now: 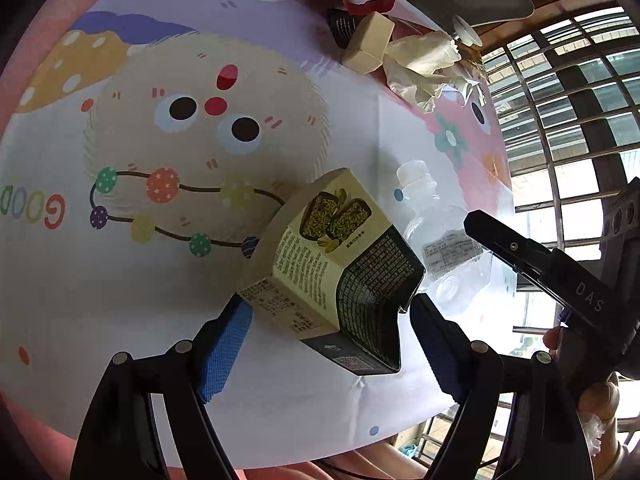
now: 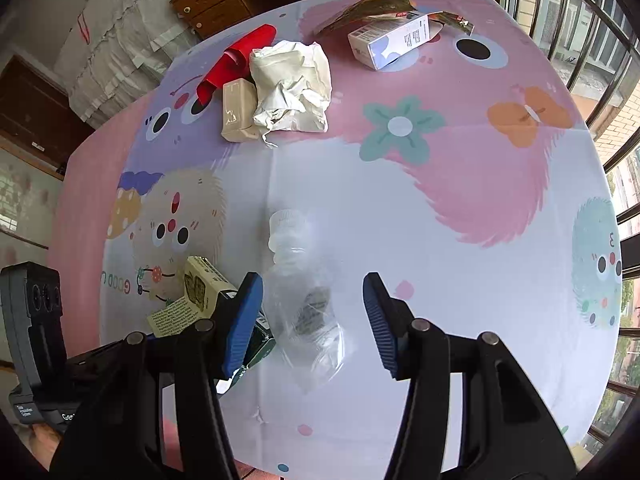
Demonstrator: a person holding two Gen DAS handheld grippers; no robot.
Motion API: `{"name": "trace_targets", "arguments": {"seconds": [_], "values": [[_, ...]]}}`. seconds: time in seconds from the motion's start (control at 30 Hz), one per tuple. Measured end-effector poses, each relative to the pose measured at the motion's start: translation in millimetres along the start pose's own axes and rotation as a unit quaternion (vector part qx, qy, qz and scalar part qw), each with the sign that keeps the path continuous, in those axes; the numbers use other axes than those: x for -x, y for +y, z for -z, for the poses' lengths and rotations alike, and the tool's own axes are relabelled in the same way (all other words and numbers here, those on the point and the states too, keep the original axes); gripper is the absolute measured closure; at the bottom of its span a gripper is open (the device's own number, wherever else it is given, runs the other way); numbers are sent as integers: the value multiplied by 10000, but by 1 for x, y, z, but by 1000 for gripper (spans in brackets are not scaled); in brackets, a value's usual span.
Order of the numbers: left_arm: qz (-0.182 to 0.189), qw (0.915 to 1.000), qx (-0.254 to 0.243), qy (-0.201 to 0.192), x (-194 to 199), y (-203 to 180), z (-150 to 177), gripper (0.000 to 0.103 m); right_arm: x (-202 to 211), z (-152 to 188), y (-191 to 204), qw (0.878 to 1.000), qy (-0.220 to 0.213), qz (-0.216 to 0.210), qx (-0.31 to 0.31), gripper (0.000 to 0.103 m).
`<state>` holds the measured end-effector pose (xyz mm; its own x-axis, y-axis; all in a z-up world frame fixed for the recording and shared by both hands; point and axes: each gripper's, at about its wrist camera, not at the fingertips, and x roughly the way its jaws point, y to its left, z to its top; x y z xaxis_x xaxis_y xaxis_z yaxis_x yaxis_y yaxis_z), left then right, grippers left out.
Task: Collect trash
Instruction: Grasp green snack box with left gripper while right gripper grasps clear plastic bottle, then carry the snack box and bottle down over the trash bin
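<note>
- On the worktop (image 2: 460, 240), your right tool (image 2: 312, 316) stood spread, straddling the clear bottle (image 2: 304, 300), whose long axis ran straight ahead, cap pointing away.
- Your left tool (image 1: 332, 320), also spread, flanked the snack box (image 1: 336, 264) without clamping it.

Tabletop (image 2: 440, 240) covered by a cartoon-print cloth. Lying on it: clear plastic bottle (image 2: 304, 300), on its side; yellow-and-dark snack carton (image 1: 336, 268); beige block (image 2: 239, 110); crumpled paper (image 2: 292, 88); red wrapper (image 2: 236, 56); white-lilac box (image 2: 392, 42); foil wrapper (image 2: 372, 6).

Left hand-held gripper (image 1: 330, 320) spread wide around snack carton (image 1: 336, 268); clear bottle (image 1: 436, 236) just beside on tablecloth (image 1: 80, 280).
</note>
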<state>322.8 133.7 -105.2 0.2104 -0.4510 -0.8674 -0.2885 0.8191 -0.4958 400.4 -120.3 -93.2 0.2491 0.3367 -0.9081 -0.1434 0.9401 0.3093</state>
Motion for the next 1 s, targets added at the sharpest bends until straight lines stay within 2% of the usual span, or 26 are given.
{"name": "trace_targets", "arguments": {"seconds": [0.07,0.13,0.23,0.33,0.4,0.47,0.67,0.87,1.0], "values": [[124,9999,2,60,-8,-2,-7,25,-7,0,3,9999,65,-46,77,54],[184,9997,-47,120,-15,-6,-11,36,-12,3,6,9998,119,-42,183,54],[258,9994,-118,205,-23,-10,-16,46,-19,10,8,9994,252,-17,233,54],[293,9991,-224,191,-24,-14,-22,53,-24,17,10,9989,373,-25,268,60],[210,9991,-340,173,-23,-17,-27,63,-25,20,11,9989,375,-21,274,62],[97,9987,-448,220,-25,-18,-33,66,-26,23,13,9991,368,-54,223,68],[-121,9946,-994,257,-29,-31,-45,72,-21,33,21,9996,209,177,113,70],[-298,9812,-1908,65,-9,-52,-41,77,-8,54,23,9993,-126,286,-201,71],[-265,9742,-2239,-80,17,-54,-29,77,11,73,19,9981,-358,287,-400,71]]}}
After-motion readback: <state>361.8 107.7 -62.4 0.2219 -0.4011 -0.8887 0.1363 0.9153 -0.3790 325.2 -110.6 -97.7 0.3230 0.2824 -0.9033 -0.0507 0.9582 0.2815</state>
